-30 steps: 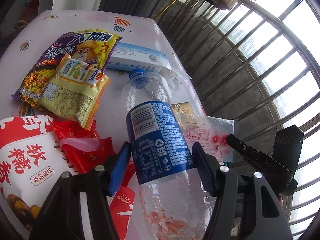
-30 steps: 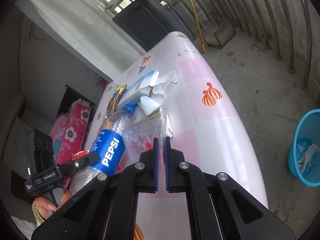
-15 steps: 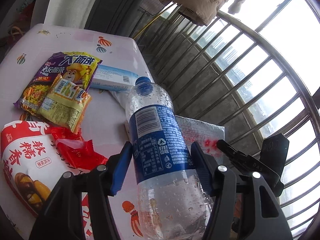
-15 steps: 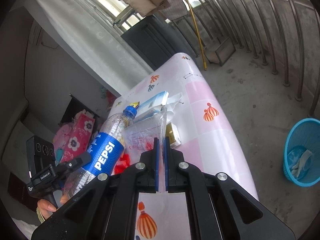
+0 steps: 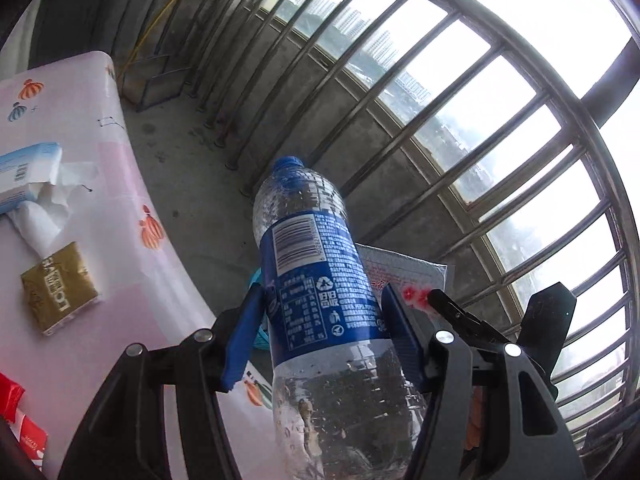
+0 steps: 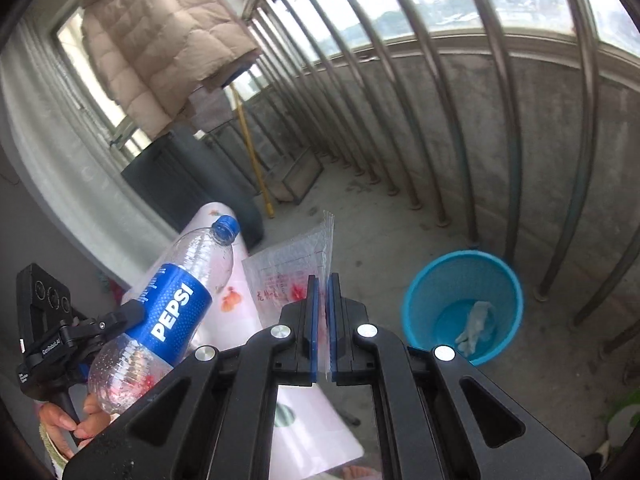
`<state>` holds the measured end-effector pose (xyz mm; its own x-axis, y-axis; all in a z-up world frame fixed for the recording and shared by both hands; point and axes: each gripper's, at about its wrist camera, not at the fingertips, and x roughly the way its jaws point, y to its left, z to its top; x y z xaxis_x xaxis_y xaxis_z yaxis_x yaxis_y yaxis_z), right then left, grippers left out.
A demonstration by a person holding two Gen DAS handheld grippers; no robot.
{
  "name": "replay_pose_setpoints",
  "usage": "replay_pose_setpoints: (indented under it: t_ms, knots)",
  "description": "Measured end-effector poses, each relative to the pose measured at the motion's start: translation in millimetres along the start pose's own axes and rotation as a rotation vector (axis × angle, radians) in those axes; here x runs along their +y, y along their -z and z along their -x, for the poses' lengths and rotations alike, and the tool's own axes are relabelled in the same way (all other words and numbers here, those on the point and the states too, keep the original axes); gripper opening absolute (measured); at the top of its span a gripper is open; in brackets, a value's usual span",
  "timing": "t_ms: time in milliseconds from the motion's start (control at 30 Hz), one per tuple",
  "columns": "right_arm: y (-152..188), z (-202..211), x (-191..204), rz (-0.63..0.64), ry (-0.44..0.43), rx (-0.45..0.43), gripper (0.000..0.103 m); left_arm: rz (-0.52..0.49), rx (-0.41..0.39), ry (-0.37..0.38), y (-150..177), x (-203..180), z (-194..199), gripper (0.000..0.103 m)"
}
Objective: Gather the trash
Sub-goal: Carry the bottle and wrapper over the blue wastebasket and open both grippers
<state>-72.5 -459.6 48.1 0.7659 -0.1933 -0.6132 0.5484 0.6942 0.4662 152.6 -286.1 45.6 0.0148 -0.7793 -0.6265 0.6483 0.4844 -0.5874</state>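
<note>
The fingers [image 6: 312, 320] of the right gripper [image 6: 322, 332] are clamped on a clear wrapper [image 6: 288, 272]; the left gripper [image 5: 324, 340] grips the Pepsi bottle [image 5: 320, 292], cap forward. The blue bin [image 6: 412, 312] is seen on the floor beyond the table edge [image 5: 160, 264], nearer the right gripper.

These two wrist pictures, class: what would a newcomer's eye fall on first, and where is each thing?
First, the blue-labelled Pepsi bottle, clamped between the left gripper pads and held up in front of the balcony railing. Next, the clear plastic bag pinched in the right gripper, and the blue bin on the concrete floor to its right, with a crumpled scrap inside.
</note>
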Motion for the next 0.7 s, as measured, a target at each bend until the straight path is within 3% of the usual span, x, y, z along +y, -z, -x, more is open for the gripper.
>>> replay_pose_setpoints:
  t_ms: [133, 300, 367, 433, 600, 700]
  knots:
    - [2.7, -27.7, -56.4, -0.12, 0.149, 0.031, 0.003, -0.016, 0.18, -0.004, -9.0, -17.8, -99.0, 0.059]
    - [3.4, -72.8, -116.9, -0.293, 0.222, 0.06, 0.007, -0.04, 0.334, -0.014, -16.5, -29.9, -211.9, 0.06]
    - [5.9, -97.1, -139.4, -0.36, 0.221, 0.067, 0.012, -0.013, 0.36, -0.004, -23.8, -25.6, -245.1, 0.08]
    - [11.1, -119.9, -159.2, -0.405, 0.212, 0.095, 0.041, 0.007, 0.325, -0.079, -31.0, -19.5, -258.6, 0.081]
    - [31.3, -134.2, -169.3, -0.438, 0.195, 0.125, 0.041, 0.104, 0.308, -0.058, -35.4, 6.5, -235.1, 0.081]
    - [33.4, -130.6, -165.2, -0.422, 0.179, 0.129, 0.041, 0.075, 0.243, -0.067, -39.7, 9.4, -200.9, 0.081]
